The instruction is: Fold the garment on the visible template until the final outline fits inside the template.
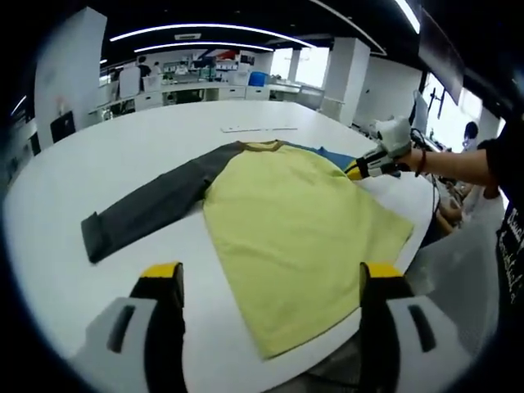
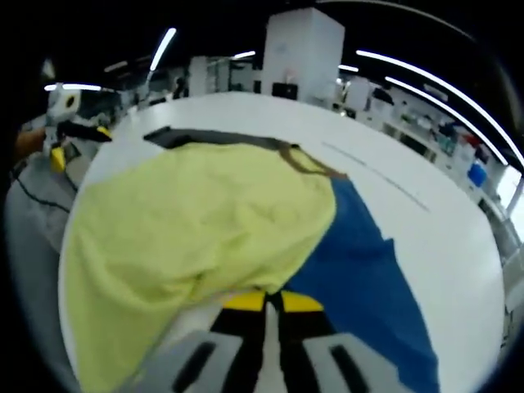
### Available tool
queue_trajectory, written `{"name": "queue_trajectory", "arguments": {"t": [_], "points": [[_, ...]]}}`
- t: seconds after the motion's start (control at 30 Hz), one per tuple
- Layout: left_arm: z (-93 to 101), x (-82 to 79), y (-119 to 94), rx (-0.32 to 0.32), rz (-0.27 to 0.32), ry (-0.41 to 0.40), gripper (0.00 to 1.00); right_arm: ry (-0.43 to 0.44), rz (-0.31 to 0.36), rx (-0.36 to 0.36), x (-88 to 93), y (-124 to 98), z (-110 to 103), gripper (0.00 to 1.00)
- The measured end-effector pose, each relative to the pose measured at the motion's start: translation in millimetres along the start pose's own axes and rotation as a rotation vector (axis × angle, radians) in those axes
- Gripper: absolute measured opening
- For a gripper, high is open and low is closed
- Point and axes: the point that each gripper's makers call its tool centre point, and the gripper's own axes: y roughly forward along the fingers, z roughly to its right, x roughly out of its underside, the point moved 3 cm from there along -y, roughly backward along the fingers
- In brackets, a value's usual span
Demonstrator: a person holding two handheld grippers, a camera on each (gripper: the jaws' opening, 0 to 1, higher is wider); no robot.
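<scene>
The yellow long-sleeved cloth garment with dark grey sleeves (image 1: 295, 221) lies flat on the white desk (image 1: 123, 155) over a blue template sheet (image 2: 368, 270), its long axis along the outstretched grey sleeve. The right gripper (image 2: 273, 303), jaws together on the yellow edge, is nearer; the left gripper (image 1: 270, 278) hovers short of the hem, jaws apart

yellow garment (image 1: 299, 221), grey sleeve (image 1: 147, 205); blue template (image 2: 368, 278)
</scene>
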Motion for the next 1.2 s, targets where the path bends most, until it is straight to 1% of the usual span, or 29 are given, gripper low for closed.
{"name": "queue_trajectory", "arguments": {"t": [0.1, 0.17, 0.2, 0.27, 0.3, 0.37, 0.43, 0.5, 0.63, 0.77, 1.0, 1.1, 1.13, 1.17, 1.2], "points": [[-0.6, -0.4, 0.2, -0.002, 0.001, -0.002, 0.84, 0.019, 0.008, 0.0, -1.3, -3.4, -0.8, 0.0], [-0.4, -1.8, -0.4, -0.003, 0.003, -0.001, 0.84, 0.023, 0.026, 0.016, -6.2, -8.4, 2.9, 0.0], [-0.8, -2.9, -0.9, -0.002, 0.01, 0.001, 0.84, 0.03, 0.047, 0.024, -10.8, -12.4, 6.0, 0.0], [-2.6, -2.7, -1.2, -0.003, 0.012, 0.0, 0.84, 0.039, 0.062, 0.047, -16.4, -20.6, 11.6, 0.0], [-3.0, -2.5, -1.2, -0.003, 0.012, 0.001, 0.84, 0.04, 0.066, 0.05, -18.6, -21.8, 10.8, 0.0], [-4.5, -1.9, -0.8, -0.002, 0.01, 0.0, 0.84, 0.062, 0.084, 0.066, -21.8, -26.8, 16.9, 0.0], [-4.2, -1.1, -0.1, -0.001, 0.007, 0.003, 0.84, 0.076, 0.09, 0.075, -26.7, -31.3, 18.5, 0.0], [-4.1, -0.3, 0.3, 0.003, 0.004, 0.007, 0.84, 0.076, 0.087, 0.098, -25.5, -33.2, 23.5, 0.0], [-2.1, -1.1, 0.3, 0.011, 0.003, 0.021, 0.85, 0.111, 0.099, 0.124, -28.9, -38.4, 30.9, 0.0], [-2.0, -0.3, -0.6, 0.014, -0.003, 0.028, 0.85, 0.138, 0.132, 0.17, -33.3, -41.0, 38.5, 0.0], [0.8, 1.2, -1.7, 0.018, -0.011, 0.036, 0.85, 0.168, 0.088, 0.187, -22.6, -30.7, 41.7, 0.0], [0.4, 1.1, -1.5, 0.019, -0.011, 0.036, 0.86, 0.172, 0.074, 0.198, -18.8, -31.1, 41.1, 0.0], [0.3, 1.3, -1.5, 0.019, -0.012, 0.037, 0.87, 0.196, 0.062, 0.2, -16.1, -30.5, 41.4, 0.0], [0.1, 1.7, -1.3, 0.018, -0.014, 0.037, 0.87, 0.202, 0.06, 0.201, -15.7, -30.4, 41.5, 0.01], [0.6, 1.9, -1.1, 0.018, -0.015, 0.039, 0.87, 0.217, 0.063, 0.209, -15.2, -31.1, 41.6, 0.06]]}}
